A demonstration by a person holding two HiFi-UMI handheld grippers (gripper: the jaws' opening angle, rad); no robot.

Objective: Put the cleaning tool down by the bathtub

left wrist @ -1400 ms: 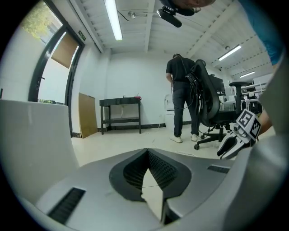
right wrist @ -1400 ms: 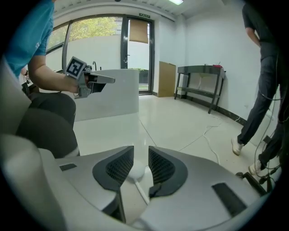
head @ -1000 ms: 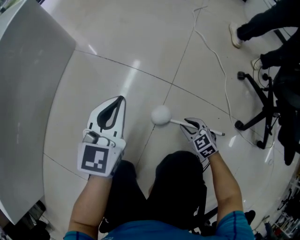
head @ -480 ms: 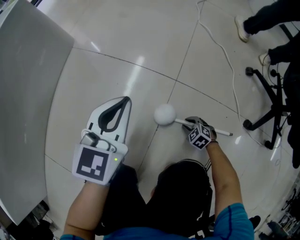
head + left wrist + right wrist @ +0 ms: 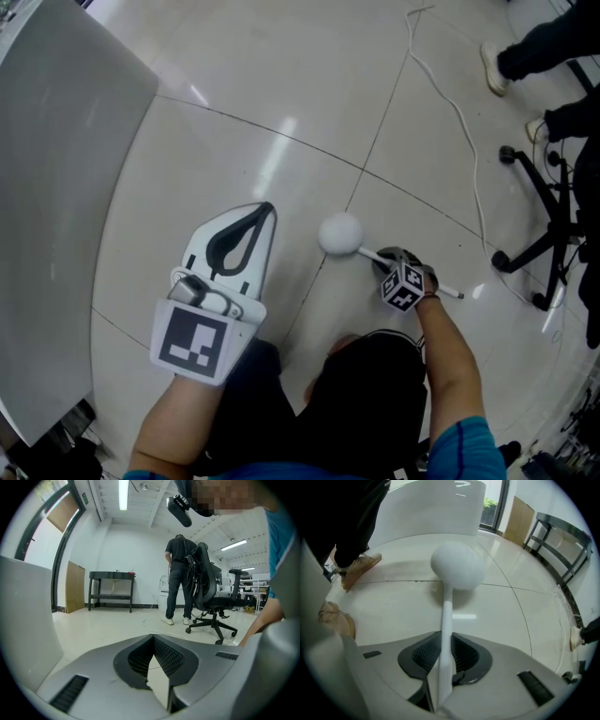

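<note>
Two grippers over glossy floor tiles point(image 5: 281, 75) by the bathtub point(image 5: 56, 206): right gripper point(image 5: 390, 257) closing onto the cleaning tool point(image 5: 340, 234) handle, left gripper point(image 5: 265, 208) pinched together, empty.

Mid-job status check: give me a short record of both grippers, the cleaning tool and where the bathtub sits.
left gripper: jaws together, nothing between them
right gripper: jaws closing on the tool's thin handle, which sits between the pads
cleaning tool: white, round head pointing away from the person, low over the floor; contact cannot be told
bathtub: curved grey wall at the head view's left, apart from the tool
nearby: cable and office chair to the right
</note>
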